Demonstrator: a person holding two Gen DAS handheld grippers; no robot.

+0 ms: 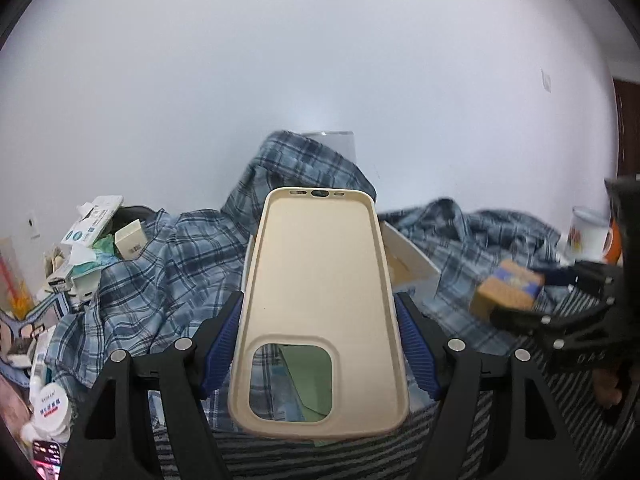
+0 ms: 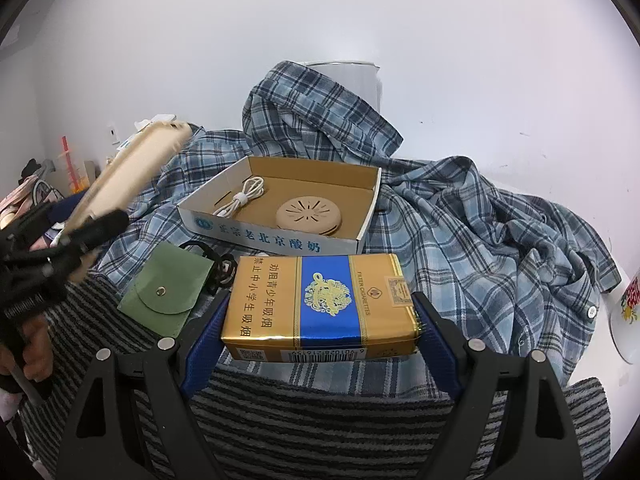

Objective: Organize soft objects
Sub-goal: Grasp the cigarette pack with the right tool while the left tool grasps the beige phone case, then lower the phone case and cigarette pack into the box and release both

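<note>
Cigarette pack [image 2: 318, 306] clamped in right gripper [image 2: 320, 320] jaws, above striped mat [image 2: 320, 412]. Left gripper [image 1: 320, 344] jaws grasp beige phone case [image 1: 320, 304], raised over plaid shirt [image 2: 480, 232]. Advice: lower each level into cardboard tray [image 2: 276, 240], clearing its rim.

Left gripper [image 1: 320, 344]: centre-bottom of the left wrist view, blue ribbed pads clamped on both long edges of a beige phone case [image 1: 318, 304], case tilted upward. Right gripper [image 2: 320, 316]: centre-bottom of the right wrist view, pads pressed on both ends of a gold-and-blue cigarette pack [image 2: 320, 304], held level.
</note>
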